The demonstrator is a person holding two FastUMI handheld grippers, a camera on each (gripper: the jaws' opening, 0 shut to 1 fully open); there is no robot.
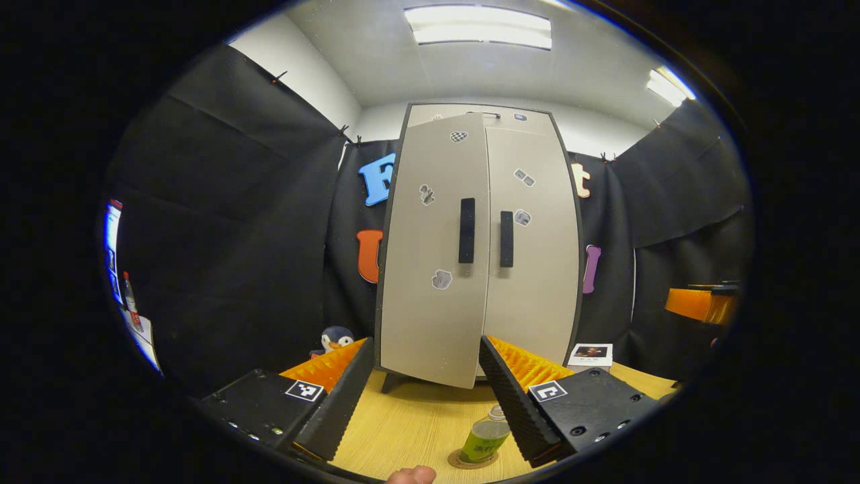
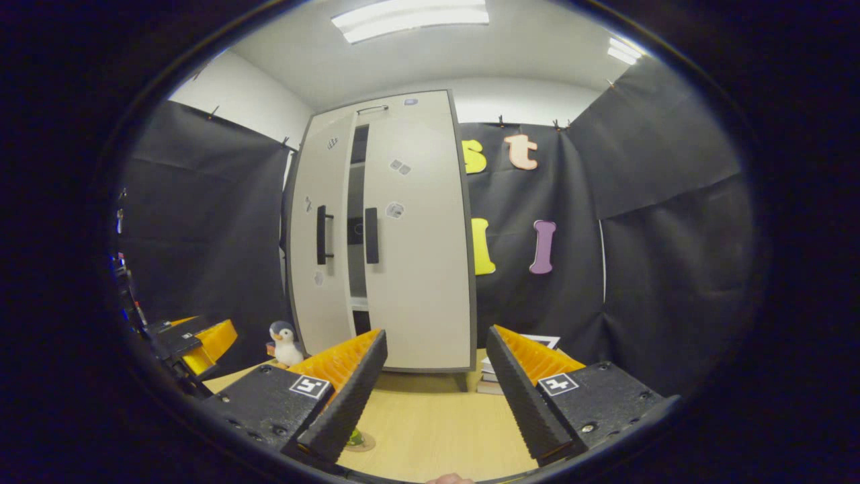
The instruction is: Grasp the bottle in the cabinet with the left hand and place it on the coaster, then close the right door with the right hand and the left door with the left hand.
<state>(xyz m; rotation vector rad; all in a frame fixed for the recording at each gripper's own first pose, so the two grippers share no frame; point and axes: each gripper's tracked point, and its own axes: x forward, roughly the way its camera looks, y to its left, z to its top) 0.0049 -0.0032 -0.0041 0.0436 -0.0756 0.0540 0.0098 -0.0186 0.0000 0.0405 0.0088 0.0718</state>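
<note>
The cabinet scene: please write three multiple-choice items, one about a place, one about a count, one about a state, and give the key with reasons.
1. Where does the bottle stand?
A. inside the cabinet
B. on the coaster
C. on the books

2. How many handles does the cabinet show?
A. one
B. two
C. four

3. In what state is the left door?
A. shut flush
C. removed
B. slightly ajar

Key: 1 B, the bottle sits on the round coaster on the table. 2 B, one dark handle on each door. 3 B, the right gripper view shows a gap between the doors.
</note>
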